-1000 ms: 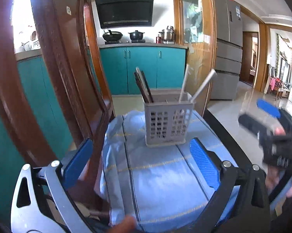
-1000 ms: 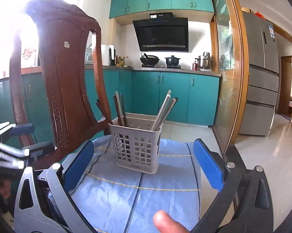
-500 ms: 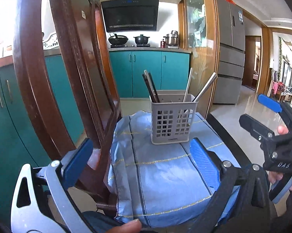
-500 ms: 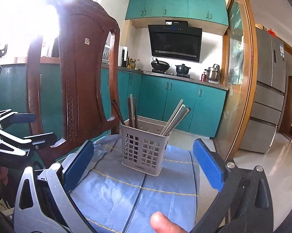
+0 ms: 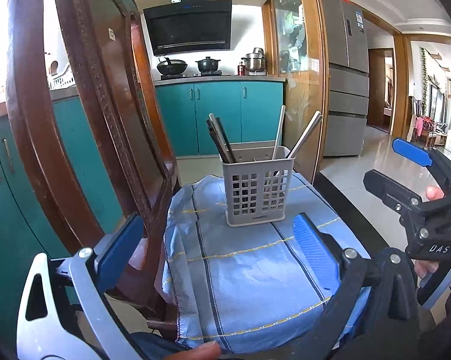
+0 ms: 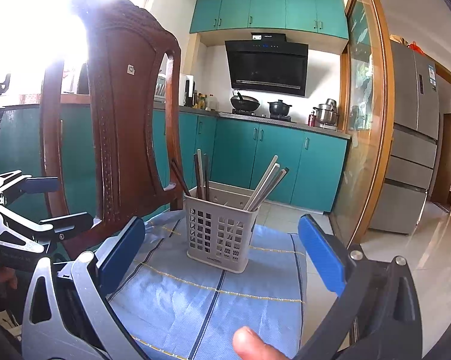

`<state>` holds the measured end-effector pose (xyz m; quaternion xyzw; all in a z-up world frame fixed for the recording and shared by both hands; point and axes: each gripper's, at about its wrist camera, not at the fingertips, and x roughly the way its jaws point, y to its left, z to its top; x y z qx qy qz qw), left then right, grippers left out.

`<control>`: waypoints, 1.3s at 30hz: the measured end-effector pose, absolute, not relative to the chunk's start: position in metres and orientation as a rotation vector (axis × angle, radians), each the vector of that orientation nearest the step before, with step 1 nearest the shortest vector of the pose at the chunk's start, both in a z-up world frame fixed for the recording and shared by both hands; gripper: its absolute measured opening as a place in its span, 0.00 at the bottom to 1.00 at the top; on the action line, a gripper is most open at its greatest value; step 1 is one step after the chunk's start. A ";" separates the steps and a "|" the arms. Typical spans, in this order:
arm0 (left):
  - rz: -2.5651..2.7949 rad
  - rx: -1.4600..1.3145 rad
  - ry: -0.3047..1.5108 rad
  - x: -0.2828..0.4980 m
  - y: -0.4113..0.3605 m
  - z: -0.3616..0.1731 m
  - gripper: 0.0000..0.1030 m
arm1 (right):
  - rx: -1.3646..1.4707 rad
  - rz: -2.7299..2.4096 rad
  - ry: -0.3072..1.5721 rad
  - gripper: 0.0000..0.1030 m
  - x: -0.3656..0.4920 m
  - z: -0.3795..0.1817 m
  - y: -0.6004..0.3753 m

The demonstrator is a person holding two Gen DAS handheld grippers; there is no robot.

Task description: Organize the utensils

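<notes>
A grey slotted utensil basket (image 5: 257, 192) (image 6: 220, 231) stands upright on a blue cloth (image 5: 249, 270) (image 6: 213, 297). Dark chopsticks (image 5: 220, 142) (image 6: 199, 174) lean in its left half and pale chopsticks (image 5: 303, 136) (image 6: 266, 183) in its right half. My left gripper (image 5: 216, 250) is open and empty, short of the basket. My right gripper (image 6: 222, 255) is open and empty too, its blue pads either side of the basket but nearer the camera. The right gripper (image 5: 414, 186) also shows at the right edge of the left wrist view, held by a hand.
A dark wooden chair back (image 5: 84, 114) (image 6: 120, 126) rises close on the left of the cloth. The table's dark edge (image 5: 351, 210) runs along the right. Teal kitchen cabinets (image 6: 273, 162), a stove with pots and a fridge (image 6: 411, 156) stand behind.
Both grippers have drawn back and tilted up slightly, so the basket looks smaller and farther. Both stay open and empty. The basket and chopsticks have not moved.
</notes>
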<state>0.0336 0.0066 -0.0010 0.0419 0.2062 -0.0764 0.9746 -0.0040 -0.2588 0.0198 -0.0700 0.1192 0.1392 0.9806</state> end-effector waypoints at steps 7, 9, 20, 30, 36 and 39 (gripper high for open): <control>-0.165 0.081 0.421 0.036 0.003 -0.001 0.96 | -0.125 0.281 0.240 0.97 -0.004 0.020 -0.265; -0.167 0.082 0.419 0.036 0.002 -0.001 0.96 | -0.124 0.281 0.239 0.97 -0.004 0.020 -0.266; -0.170 0.089 0.431 0.036 -0.003 -0.004 0.96 | -0.110 0.289 0.233 0.97 -0.005 0.019 -0.270; -0.197 0.103 0.451 0.040 -0.009 -0.007 0.97 | -0.115 0.296 0.234 0.97 -0.004 0.018 -0.268; -0.219 0.119 0.443 0.037 -0.013 -0.008 0.97 | -0.124 0.299 0.234 0.97 -0.005 0.018 -0.264; -0.219 0.117 0.442 0.037 -0.012 -0.008 0.97 | -0.125 0.301 0.236 0.97 -0.005 0.017 -0.263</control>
